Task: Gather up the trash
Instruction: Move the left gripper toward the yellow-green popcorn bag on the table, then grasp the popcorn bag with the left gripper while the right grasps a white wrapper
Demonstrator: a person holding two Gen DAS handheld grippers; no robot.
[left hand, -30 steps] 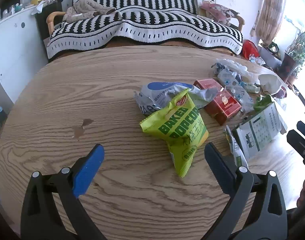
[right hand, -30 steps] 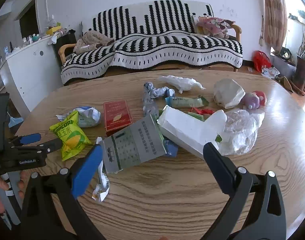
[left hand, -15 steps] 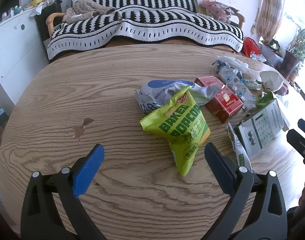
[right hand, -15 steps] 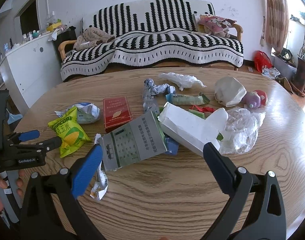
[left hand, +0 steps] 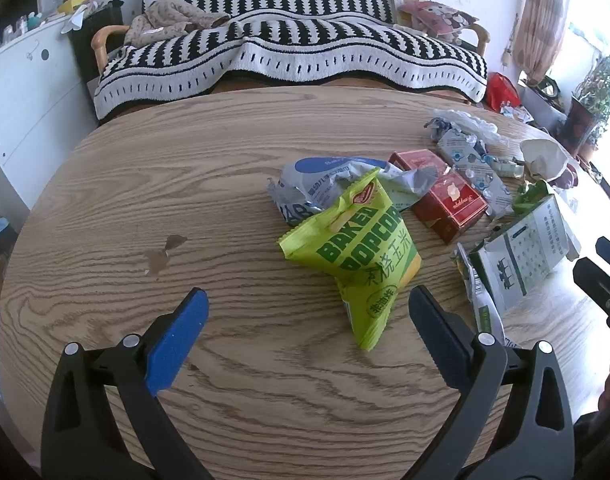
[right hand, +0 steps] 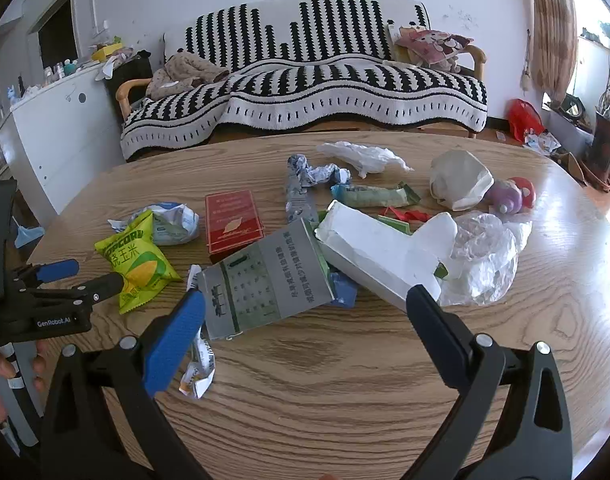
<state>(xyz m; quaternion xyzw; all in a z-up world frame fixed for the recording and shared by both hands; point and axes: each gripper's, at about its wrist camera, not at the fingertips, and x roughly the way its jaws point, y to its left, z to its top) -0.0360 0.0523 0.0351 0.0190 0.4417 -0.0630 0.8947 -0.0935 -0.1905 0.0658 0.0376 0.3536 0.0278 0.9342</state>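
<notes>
Trash lies scattered on a round wooden table (left hand: 105,208). A yellow-green popcorn bag (left hand: 357,252) lies just ahead of my open, empty left gripper (left hand: 307,312), slightly right of its middle; the bag also shows in the right wrist view (right hand: 139,260). Behind it are a crumpled white-blue wrapper (left hand: 325,180) and a red box (left hand: 449,200). My right gripper (right hand: 305,308) is open and empty, just before a grey printed carton (right hand: 269,280) and a long white box (right hand: 381,252). The left gripper shows at the left of the right wrist view (right hand: 81,276).
Further trash: clear plastic bag (right hand: 485,256), white paper bag (right hand: 461,180), green wrapper (right hand: 373,196), crumpled foil (right hand: 317,172), small torn wrapper (right hand: 199,368), purple and red toy (right hand: 513,194). A striped sofa (right hand: 325,76) stands beyond the table, a white cabinet (right hand: 61,120) at left.
Both grippers have moved slightly forward toward the trash; the popcorn bag and the grey carton sit a little nearer in view. Both stay open. Nothing on the table moved.
</notes>
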